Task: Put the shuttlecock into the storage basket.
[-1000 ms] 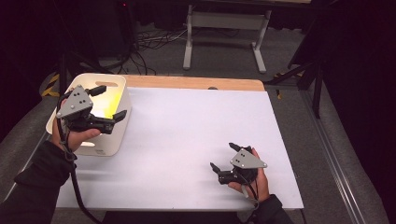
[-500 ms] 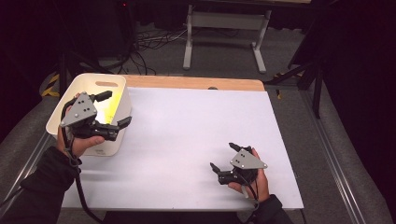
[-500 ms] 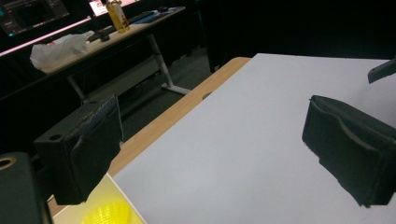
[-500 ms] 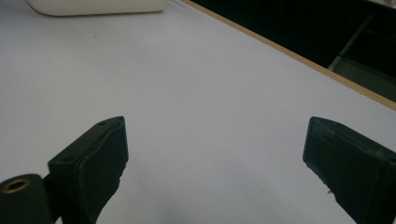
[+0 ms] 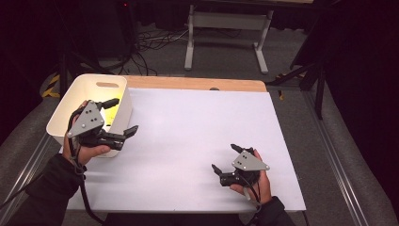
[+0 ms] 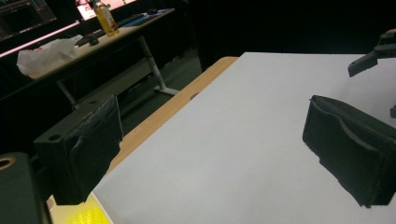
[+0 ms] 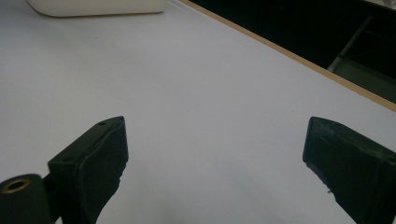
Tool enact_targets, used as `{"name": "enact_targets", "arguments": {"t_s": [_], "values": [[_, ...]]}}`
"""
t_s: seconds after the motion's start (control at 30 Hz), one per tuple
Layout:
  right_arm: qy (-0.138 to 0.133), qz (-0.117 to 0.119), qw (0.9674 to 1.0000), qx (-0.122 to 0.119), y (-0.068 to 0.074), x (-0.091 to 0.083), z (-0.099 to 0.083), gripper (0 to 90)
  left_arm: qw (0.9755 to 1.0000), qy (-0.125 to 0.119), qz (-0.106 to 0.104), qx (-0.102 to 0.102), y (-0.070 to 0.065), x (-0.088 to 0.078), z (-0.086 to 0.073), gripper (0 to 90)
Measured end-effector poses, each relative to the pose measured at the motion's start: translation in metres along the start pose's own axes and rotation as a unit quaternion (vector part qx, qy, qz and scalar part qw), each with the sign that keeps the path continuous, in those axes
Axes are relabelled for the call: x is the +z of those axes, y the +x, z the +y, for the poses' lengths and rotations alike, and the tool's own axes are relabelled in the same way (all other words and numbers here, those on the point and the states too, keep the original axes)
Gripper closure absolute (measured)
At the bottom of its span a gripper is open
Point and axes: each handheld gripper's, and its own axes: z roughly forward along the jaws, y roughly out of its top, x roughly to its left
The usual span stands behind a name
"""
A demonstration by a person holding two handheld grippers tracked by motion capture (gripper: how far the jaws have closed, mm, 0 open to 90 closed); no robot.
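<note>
Left gripper [image 5: 123,116] hovered over near rim of white bin [image 5: 96,84], jaws spread, empty. Yellow item [image 5: 112,109] lay inside bin. Right gripper [image 5: 226,159] idle on table [image 5: 188,132], jaws apart. Best approach: dip straight down, clear of rim, before closing.

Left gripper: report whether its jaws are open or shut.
Open. The left gripper shows both black jaws spread wide with bare white table between them, nothing held.

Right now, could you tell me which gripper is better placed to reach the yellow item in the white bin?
Probably the left. The left gripper is open right at the white bin holding the yellow item; the right gripper rests open across the table.
</note>
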Motion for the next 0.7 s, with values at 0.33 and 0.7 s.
{"name": "enact_targets", "arguments": {"t_s": [0.33, 0.7], "values": [[-0.003, 0.0, 1.0, -0.001, 0.0, -0.001, 0.001, 7.6, 0.9999, -0.004, -0.014, 0.006, -0.012, 0.004, -0.005, 5.8], [-0.002, 0.0, 1.0, -0.003, 0.001, -0.001, 0.001, 7.6, 0.9996, -0.003, -0.026, 0.008, -0.025, 0.01, -0.016, 5.6]]}}
